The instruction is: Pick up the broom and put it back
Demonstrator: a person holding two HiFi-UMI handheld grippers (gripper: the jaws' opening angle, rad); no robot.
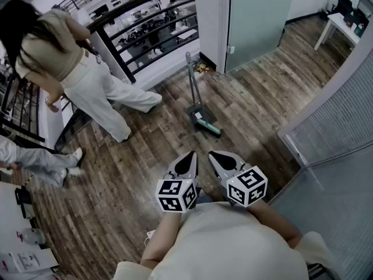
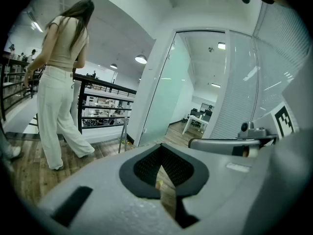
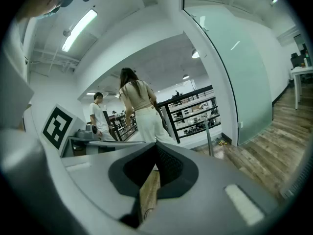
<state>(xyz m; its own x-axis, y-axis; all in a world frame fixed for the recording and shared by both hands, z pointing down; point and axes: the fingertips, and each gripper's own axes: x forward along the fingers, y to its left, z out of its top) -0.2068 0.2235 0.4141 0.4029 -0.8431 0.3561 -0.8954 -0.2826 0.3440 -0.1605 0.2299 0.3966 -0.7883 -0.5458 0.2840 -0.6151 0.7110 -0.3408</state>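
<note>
L gripper (image 1: 190,158), R gripper (image 1: 217,157) closed; broom (image 1: 192,85) prob. upright

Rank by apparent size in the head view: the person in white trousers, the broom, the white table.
1. person in white trousers
2. broom
3. white table, far from the camera, so unsure

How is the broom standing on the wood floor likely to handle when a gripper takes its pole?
The broom stands nearly upright on a small head, so a nudge would probably tip it. Its thin, metal-looking pole seems stiff and light, but smooth, so it may slip or swing in the jaws. The head end will likely hang heavier.
</note>
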